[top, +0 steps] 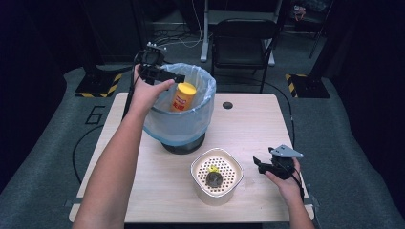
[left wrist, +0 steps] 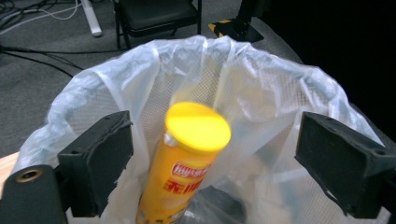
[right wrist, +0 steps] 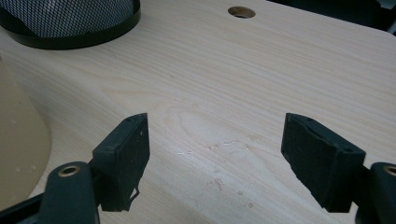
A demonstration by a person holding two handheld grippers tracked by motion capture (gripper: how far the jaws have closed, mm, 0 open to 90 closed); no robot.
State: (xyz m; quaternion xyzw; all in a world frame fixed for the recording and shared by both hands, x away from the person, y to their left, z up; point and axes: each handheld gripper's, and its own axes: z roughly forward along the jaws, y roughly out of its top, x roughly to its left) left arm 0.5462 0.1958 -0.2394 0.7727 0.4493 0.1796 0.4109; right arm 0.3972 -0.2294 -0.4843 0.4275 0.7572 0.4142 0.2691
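A yellow crisp can [top: 183, 97] [left wrist: 187, 172] with a yellow lid stands tilted inside the mesh waste bin lined with a clear bag [top: 181, 126] [left wrist: 261, 93]. My left gripper [top: 165, 76] [left wrist: 219, 158] hovers over the bin's near-left rim, jaws wide open; the can lies below and beyond them, untouched by the pads. My right gripper [top: 260, 164] [right wrist: 217, 158] rests low over bare tabletop at the right, open with nothing between its jaws. A cream container with a perforated top [top: 217, 183] [right wrist: 18, 140] sits left of it, carrying a dark lump [top: 214, 179] and a small yellow piece [top: 213, 169].
The wooden table [top: 258, 124] has a round cable hole [top: 227, 105] [right wrist: 241, 11] behind the right gripper. The bin's black base [right wrist: 70, 23] stands at the far left of the right gripper view. A black chair [top: 243, 36] stands on the floor beyond the table.
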